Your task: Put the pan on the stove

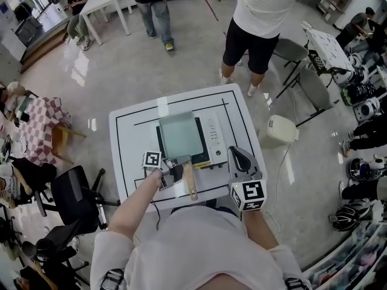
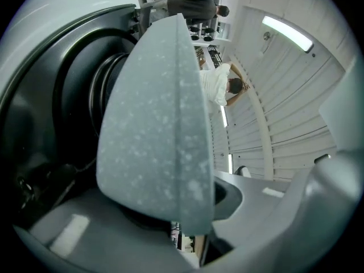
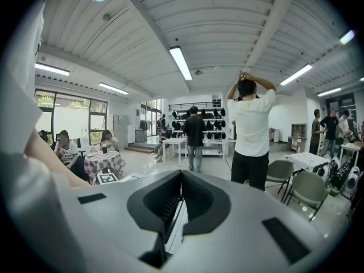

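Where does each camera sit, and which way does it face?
Head view: on the head, steeply down at table, stove, pan; shows left forearm, left tongs, right tongs.
Left gripper view: on the left tongs, rolled sideways, close on the pan; shut on its handle.
Right gripper view: on the right tongs, level across the room; shut, empty.
Shared: all three show the standing person in white.

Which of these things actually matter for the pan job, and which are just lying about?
Part of the job:
pan
stove
left gripper, clamped on the pan
white table

Just about:
right gripper, shut and empty
white bin on the floor
grey chairs
checked tablecloth
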